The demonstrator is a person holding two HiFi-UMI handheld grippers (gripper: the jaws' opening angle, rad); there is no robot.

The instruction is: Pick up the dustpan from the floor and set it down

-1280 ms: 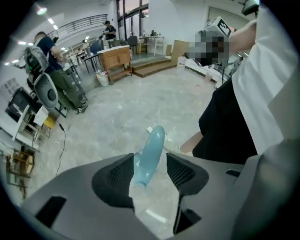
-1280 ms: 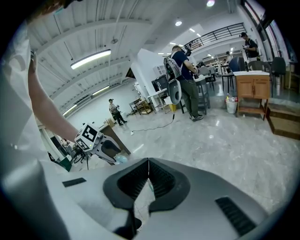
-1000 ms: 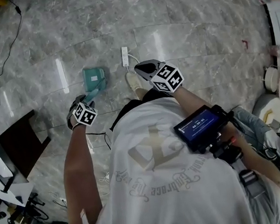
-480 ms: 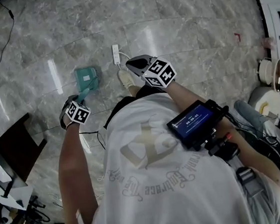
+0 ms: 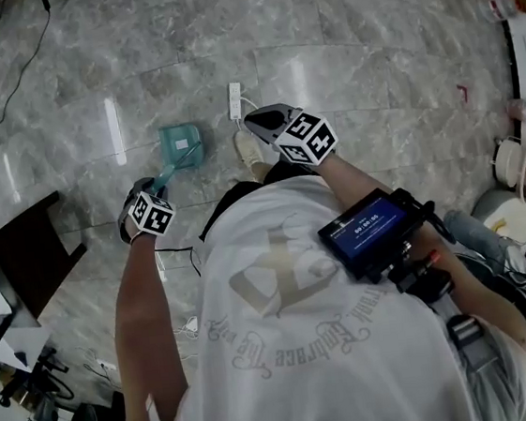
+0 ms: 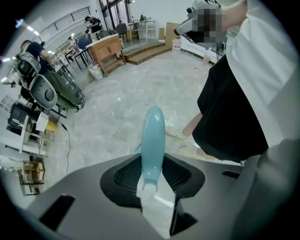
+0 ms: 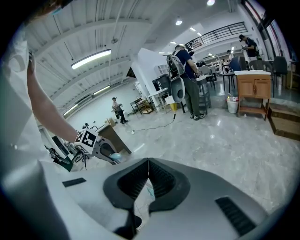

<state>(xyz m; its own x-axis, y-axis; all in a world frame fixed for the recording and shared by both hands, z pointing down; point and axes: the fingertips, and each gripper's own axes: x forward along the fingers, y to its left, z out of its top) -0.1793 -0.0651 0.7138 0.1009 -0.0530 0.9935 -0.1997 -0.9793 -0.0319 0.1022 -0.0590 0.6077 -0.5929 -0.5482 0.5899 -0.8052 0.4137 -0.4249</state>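
A teal dustpan (image 5: pixel 180 145) rests on the marble floor ahead of the person's feet, and its pale blue handle (image 5: pixel 167 175) slants back toward my left gripper (image 5: pixel 154 188). In the left gripper view the handle (image 6: pixel 153 140) runs up between the jaws, and my left gripper (image 6: pixel 152 177) is shut on its end. The pan itself is almost hidden behind the handle there. Whether the pan is off the floor I cannot tell. My right gripper (image 5: pixel 270 121) hovers to the right of the dustpan, jaws shut and empty (image 7: pixel 146 177). It looks across at the left gripper (image 7: pixel 101 151).
A white power strip (image 5: pixel 235 101) with its cord lies just beyond the dustpan. The person's shoe (image 5: pixel 251 151) is beside it. A dark board (image 5: pixel 24 253) leans at the left and a thin black cable (image 5: pixel 16 94) crosses the floor. Desks and people stand far off.
The left gripper stays at the handle's end and has shifted slightly, and the pan looks a little more tipped. The right gripper has kept its place beside it.
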